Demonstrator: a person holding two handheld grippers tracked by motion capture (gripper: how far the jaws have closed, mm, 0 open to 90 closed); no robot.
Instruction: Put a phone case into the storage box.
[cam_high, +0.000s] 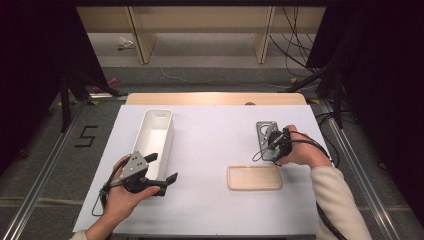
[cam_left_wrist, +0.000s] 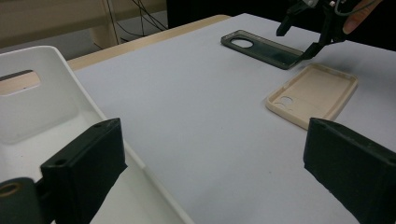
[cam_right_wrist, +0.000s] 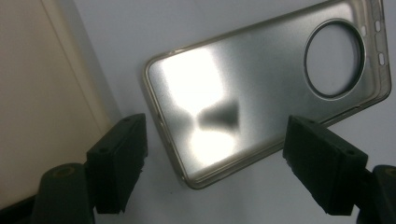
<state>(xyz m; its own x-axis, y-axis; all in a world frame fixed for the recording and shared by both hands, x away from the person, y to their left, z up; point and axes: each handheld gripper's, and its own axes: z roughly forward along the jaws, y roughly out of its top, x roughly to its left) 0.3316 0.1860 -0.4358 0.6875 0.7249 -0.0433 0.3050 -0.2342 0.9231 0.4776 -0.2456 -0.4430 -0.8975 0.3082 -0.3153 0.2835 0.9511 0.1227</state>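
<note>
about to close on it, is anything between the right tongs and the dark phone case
Nothing visible. The right tongs hang open right over the near end of the dark phone case, with bare white table between the jaws and the case. The beige case lies apart, nearer the person, off that path.
</note>
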